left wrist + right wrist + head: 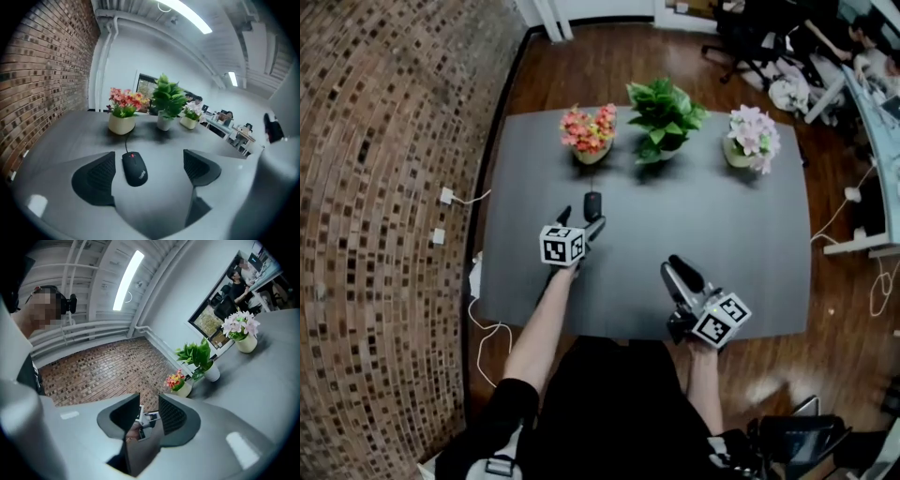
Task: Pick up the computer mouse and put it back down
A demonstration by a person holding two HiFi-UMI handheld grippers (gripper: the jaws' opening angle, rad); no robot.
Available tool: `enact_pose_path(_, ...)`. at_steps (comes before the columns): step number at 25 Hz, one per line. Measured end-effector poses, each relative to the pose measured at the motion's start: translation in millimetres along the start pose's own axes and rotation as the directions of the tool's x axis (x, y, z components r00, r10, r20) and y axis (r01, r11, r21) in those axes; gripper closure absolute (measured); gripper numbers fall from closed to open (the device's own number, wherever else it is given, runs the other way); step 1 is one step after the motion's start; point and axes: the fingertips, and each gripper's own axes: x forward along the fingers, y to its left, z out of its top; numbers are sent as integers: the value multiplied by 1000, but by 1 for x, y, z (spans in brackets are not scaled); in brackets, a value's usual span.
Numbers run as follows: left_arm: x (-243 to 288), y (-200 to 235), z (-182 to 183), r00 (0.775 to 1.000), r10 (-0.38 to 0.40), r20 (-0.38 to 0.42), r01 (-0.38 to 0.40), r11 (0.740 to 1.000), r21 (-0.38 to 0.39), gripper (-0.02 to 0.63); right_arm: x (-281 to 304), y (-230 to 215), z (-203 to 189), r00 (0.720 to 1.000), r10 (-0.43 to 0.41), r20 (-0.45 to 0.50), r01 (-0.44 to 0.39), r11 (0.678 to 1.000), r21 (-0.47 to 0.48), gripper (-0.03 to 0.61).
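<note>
The black computer mouse (592, 204) lies on the grey table (750, 253), in front of the pot of red flowers. In the left gripper view the mouse (134, 169) rests flat between the jaws, close to the left pad and apart from the right one; its thin cable runs off toward the pot. My left gripper (581, 223) (149, 171) stands wide open around it, and neither pad presses on it. My right gripper (680, 272) (149, 411) hovers over the near middle of the table, its jaws a narrow gap apart with nothing in them.
Three pots line the table's far edge: red flowers (590, 134), a green plant (664, 117) and pale pink flowers (752, 139). A brick wall (375, 187) runs along the left, with white cables on the floor beside the table. Office desks and chairs stand at the upper right.
</note>
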Motion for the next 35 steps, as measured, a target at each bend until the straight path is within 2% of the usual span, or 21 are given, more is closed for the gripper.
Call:
enact_pose_path(2,30,30,-17,995,75,-70,-74,997,13,170,-7,2,1,999,-43,5,43,999,-6,479)
enact_pose_path(5,75,47,-40,978,129,-161,-128,992,16,152,-19,6,2,994,-108,13,108,994,-12,479)
enact_pose_path(9,105,56,-56,950,207,-232,-195,978,76,153,-35,12,1,984,-178,22,178,984,-22,479)
enact_pose_path(12,111,61,-57,943,245,-224,-236,970,65,171,-42,17,2,978,-207,28,208,978,-30,479)
enact_pose_path(15,108,67,-52,938,272,-213,-269,962,42,257,-44,19,4,976,-216,35,217,975,-35,479)
enact_pose_path(16,106,68,-54,936,269,-229,-267,963,40,331,-43,21,5,976,-216,35,217,975,-40,480)
enact_pose_path(18,102,65,-65,932,225,-286,-234,972,3,330,-39,25,8,977,-209,35,210,976,-51,479)
enact_pose_path(20,93,50,-78,929,107,-355,-165,977,-137,331,-33,30,11,981,-192,37,194,979,-60,479)
enact_pose_path(21,89,46,-77,936,58,-348,-134,971,-200,331,-30,32,13,983,-181,38,183,981,-65,479)
enact_pose_path(22,86,43,-69,951,21,-310,-100,965,-243,331,-26,34,15,985,-169,38,171,983,-70,480)
enact_pose_path(24,74,31,-42,979,-87,-185,18,937,-348,331,-17,38,16,989,-145,32,147,986,-75,479)
enact_pose_path(25,65,21,-25,982,-157,-104,100,905,-414,331,-12,40,16,991,-133,27,135,988,-75,479)
enact_pose_path(26,52,11,-7,975,-223,-13,190,857,-479,331,-6,42,15,992,-121,23,123,990,-75,480)
enact_pose_path(27,37,2,12,956,-282,84,282,798,-533,331,-1,44,14,994,-108,21,110,991,-76,480)
enact_pose_path(28,19,-8,31,925,-333,183,376,726,-575,331,5,46,14,995,-94,19,95,993,-76,479)
enact_pose_path(29,0,-16,48,881,-378,285,471,642,-605,331,11,49,13,997,-77,16,78,994,-76,479)
enact_pose_path(30,-19,-22,65,827,-410,385,561,547,-622,331,17,50,13,998,-60,13,61,995,-76,479)
enact_pose_path(32,-57,-31,93,703,-434,563,708,349,-614,331,30,54,13,1000,-27,4,27,997,-77,479)
enact_pose_path(33,-76,-37,104,642,-435,631,761,263,-593,331,35,57,12,1000,-15,0,15,997,-78,480)
enact_pose_path(34,-94,-44,114,587,-435,682,801,192,-567,331,39,59,13,1000,-5,-3,5,997,-78,479)
enact_pose_path(35,-112,-52,123,538,-436,721,831,134,-539,331,42,61,13,1000,3,-5,-3,997,-77,480)
